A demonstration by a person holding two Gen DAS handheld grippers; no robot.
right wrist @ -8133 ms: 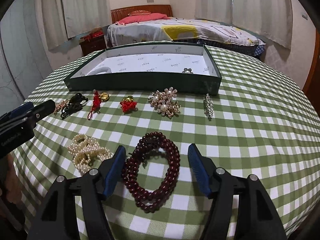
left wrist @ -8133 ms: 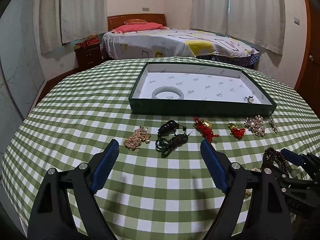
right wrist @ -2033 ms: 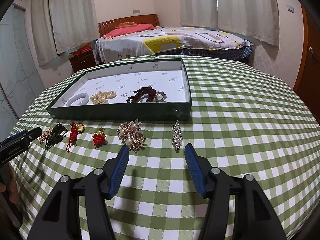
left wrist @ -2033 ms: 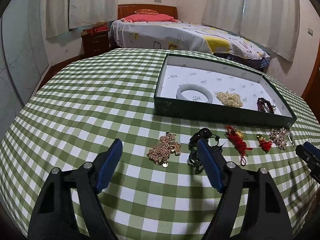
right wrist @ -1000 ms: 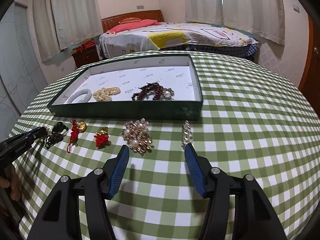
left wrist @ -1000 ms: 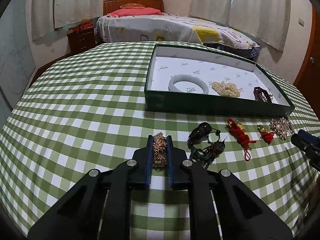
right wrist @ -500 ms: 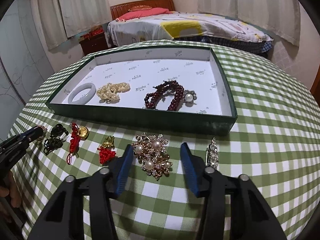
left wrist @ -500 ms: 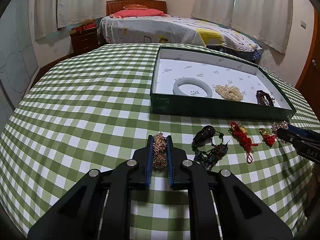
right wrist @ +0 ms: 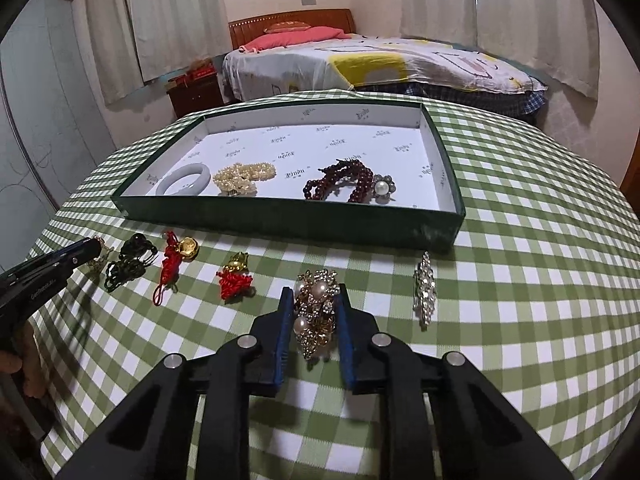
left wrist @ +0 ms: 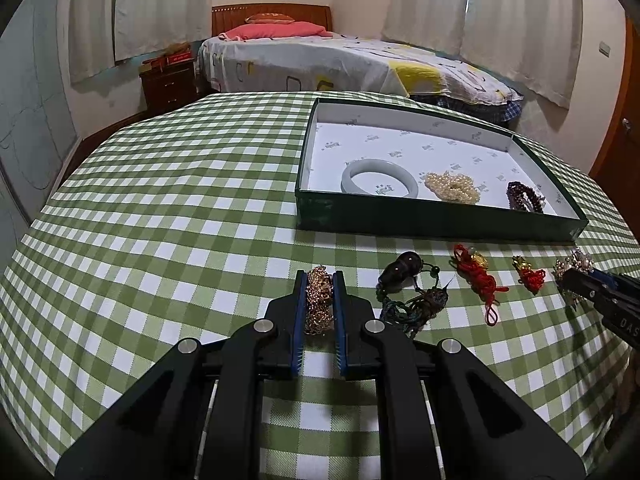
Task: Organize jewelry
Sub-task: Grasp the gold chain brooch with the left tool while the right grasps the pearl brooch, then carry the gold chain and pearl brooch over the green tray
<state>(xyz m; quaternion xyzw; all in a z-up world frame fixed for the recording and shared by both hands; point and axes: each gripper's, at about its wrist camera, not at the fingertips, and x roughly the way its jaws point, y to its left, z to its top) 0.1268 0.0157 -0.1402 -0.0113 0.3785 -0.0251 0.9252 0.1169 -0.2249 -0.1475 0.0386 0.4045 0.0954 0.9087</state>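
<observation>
My left gripper [left wrist: 319, 280] is shut on a gold chain piece [left wrist: 319, 305] at the checked tablecloth. My right gripper [right wrist: 313, 296] is shut on a gold and pearl brooch [right wrist: 316, 312] on the cloth. A dark green box [left wrist: 440, 222] behind them holds a white bangle [left wrist: 379, 173], a pearl strand [left wrist: 452, 187] and a dark red bead bracelet [right wrist: 340, 180] beside a pearl flower piece [right wrist: 383, 188]. A black gourd pendant with green cord [left wrist: 412, 292], a red knot charm [left wrist: 478, 276], a small red charm [left wrist: 529, 275] and a crystal brooch [right wrist: 425, 292] lie loose on the cloth.
The round table with the green checked cloth [left wrist: 180, 200] curves down at its edges. A bed [left wrist: 340, 60] and a nightstand [left wrist: 168, 80] stand behind it. The left gripper shows at the left edge of the right wrist view [right wrist: 48, 268].
My right gripper has moved forward and closed on the pearl brooch; half a second ago it was open around it. My left gripper stays shut on the gold chain piece.
</observation>
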